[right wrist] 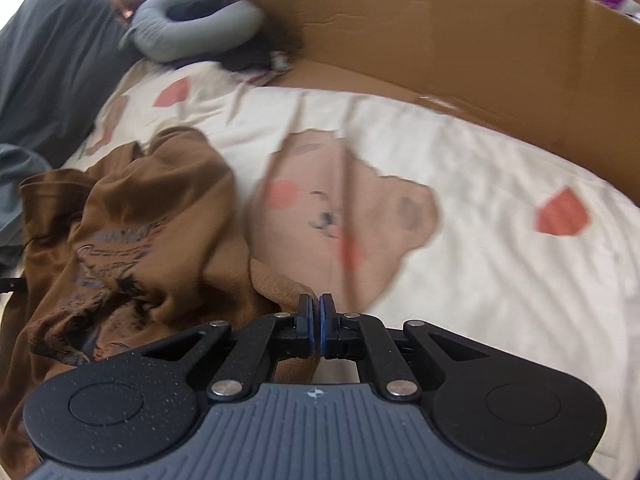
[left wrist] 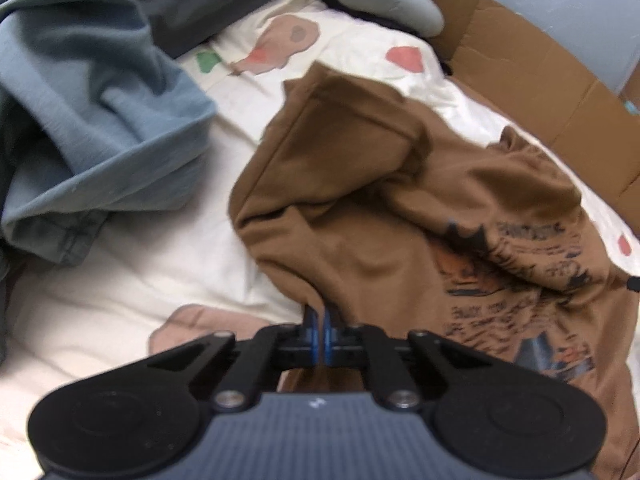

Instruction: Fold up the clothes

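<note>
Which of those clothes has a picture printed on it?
The brown T-shirt, pinched by both claws; the blue garment beside it is plain.

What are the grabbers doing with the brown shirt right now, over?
Left gripper jaws shut on brown shirt. Right gripper jaws shut on its edge. Shirt crumpled on bedsheet. Blue garment lying beside, apart.

A bedroom in a home. The work happens on a bed [right wrist: 480, 208] spread with a cream cover printed with a cartoon bear face [right wrist: 340, 216] and red hearts. A dark grey pillow [right wrist: 52, 64] lies at 10 o'clock, with a grey curved cushion [right wrist: 192, 36] just beside it at 11. Loose clothes, a brown printed shirt [left wrist: 380, 200] and a blue garment [left wrist: 100, 120], lie on the cover. Flattened cardboard [right wrist: 460, 40] stands along the bed's far edge from 12 to 2 o'clock.
</note>
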A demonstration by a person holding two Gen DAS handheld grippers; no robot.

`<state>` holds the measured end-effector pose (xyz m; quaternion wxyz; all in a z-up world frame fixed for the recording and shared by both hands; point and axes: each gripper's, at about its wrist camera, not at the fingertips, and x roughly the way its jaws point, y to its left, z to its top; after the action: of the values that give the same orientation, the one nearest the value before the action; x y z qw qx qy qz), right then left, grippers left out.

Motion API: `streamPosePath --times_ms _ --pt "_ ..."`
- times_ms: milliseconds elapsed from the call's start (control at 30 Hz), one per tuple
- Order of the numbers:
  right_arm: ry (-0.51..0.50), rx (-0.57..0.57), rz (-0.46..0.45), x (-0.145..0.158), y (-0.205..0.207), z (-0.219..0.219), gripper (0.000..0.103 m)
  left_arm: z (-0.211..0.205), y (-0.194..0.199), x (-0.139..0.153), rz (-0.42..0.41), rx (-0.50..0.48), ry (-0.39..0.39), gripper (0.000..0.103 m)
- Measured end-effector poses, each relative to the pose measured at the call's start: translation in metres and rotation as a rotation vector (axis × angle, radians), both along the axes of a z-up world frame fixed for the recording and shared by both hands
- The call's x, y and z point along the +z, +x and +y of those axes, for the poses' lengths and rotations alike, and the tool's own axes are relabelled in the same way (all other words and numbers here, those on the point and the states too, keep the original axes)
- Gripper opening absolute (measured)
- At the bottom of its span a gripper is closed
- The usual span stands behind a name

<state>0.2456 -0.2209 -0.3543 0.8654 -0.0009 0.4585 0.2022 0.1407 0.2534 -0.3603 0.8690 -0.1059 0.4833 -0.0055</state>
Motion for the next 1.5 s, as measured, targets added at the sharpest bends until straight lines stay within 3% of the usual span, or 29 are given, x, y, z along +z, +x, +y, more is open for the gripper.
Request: streamPosePath --times_ms 567,1033,1500 --pt "-0.065 -0.221 0.002 0.035 -0.046 -0.102 0.000 -0.042 -0.003 0.025 -0.053 -0.122 -0.114 0.003" --pt "-0.127 -0.400 0.074 0.064 -0.105 -0.177 0.000 -0.055 -0.044 0.033 0.034 -0.208 -0.152 0.002" --pt "-0.114 -0.441 0.292 0.027 -0.182 -0.173 0.000 -0.029 -0.098 0.013 0.206 -0.180 -0.100 0.002"
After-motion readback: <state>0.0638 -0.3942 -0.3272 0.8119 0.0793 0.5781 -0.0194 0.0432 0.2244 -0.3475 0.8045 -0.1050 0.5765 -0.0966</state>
